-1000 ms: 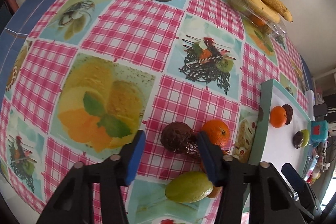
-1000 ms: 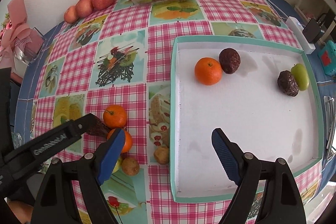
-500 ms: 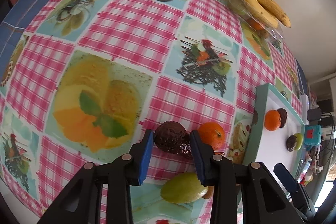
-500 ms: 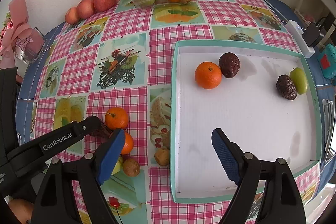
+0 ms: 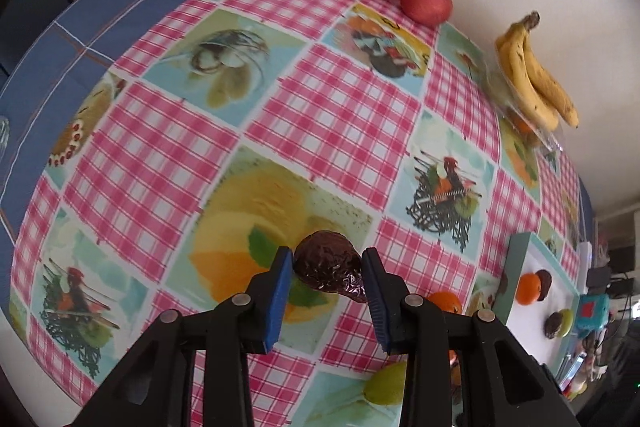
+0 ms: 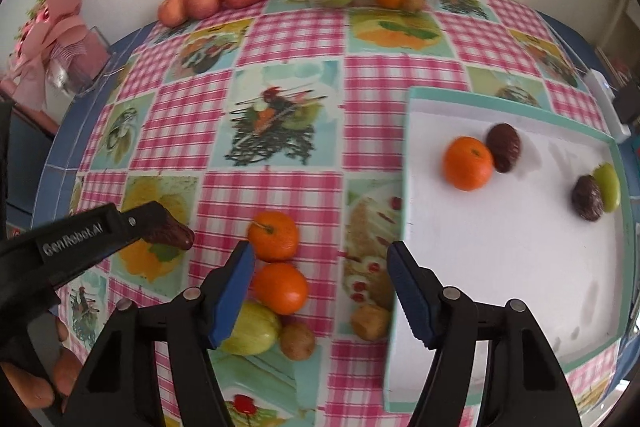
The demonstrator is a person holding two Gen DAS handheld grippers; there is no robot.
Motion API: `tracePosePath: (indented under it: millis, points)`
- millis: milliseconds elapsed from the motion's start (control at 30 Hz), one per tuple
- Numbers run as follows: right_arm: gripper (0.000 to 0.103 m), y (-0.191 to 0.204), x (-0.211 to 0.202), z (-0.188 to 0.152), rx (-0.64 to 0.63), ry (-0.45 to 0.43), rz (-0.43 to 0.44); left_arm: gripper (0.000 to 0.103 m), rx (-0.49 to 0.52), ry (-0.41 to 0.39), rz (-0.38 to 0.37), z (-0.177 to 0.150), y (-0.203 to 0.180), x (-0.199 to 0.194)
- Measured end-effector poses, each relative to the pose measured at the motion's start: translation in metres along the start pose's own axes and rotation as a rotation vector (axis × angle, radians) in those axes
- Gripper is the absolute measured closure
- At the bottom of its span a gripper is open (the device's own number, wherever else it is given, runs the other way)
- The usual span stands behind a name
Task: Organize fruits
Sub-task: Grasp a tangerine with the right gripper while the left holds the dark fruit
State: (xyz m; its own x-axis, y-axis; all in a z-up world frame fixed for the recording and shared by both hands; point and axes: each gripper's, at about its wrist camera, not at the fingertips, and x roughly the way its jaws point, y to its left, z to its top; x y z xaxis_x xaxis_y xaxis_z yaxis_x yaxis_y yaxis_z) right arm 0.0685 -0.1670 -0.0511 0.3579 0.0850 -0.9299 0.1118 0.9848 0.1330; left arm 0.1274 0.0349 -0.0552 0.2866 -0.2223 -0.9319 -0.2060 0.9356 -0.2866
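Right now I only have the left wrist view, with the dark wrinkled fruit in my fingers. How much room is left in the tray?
Observer: Plenty. The tray holds four fruits toward its far side; the near half of its white floor is bare.
Operator: What is loose outside it?
Observer: Two tangerines, a green fruit and two small brown fruits, clustered just left of the tray.
Operator: And the right gripper?
Observer: The right gripper hangs over that cluster, its fingers closing, with nothing gripped between them.
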Motion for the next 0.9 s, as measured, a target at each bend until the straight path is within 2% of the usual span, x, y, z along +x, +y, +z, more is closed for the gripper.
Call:
tracePosePath:
  millis: [333,367,400,433,633,733,900]
  points:
    - [0.043,0.019,0.025,0.006,-0.045,0.023,0.009,0.065,-0.015,0.004,-0.008,0.002,0.001,0.001]
    - [0.045,0.020,0.026,0.007,-0.046,0.022,0.009,0.065,-0.016,0.004,-0.009,0.002,0.002,0.001]
    - [0.054,0.020,0.027,0.007,-0.043,0.019,0.007,0.065,-0.017,0.003,-0.009,0.002,0.002,0.001]
    - [0.055,0.020,0.028,0.007,-0.041,0.022,0.004,0.065,-0.017,0.003,-0.010,0.002,0.002,0.001]
    - [0.056,0.022,0.036,0.006,-0.042,0.041,0.015,0.065,-0.021,0.001,-0.011,0.003,0.002,-0.001]
    - [0.064,0.023,0.037,0.006,-0.041,0.044,0.023,0.065,-0.023,-0.001,-0.014,0.003,0.002,-0.002]
    - [0.065,0.024,0.031,0.008,-0.037,0.027,0.028,0.065,-0.021,-0.020,-0.026,0.005,0.000,-0.009]
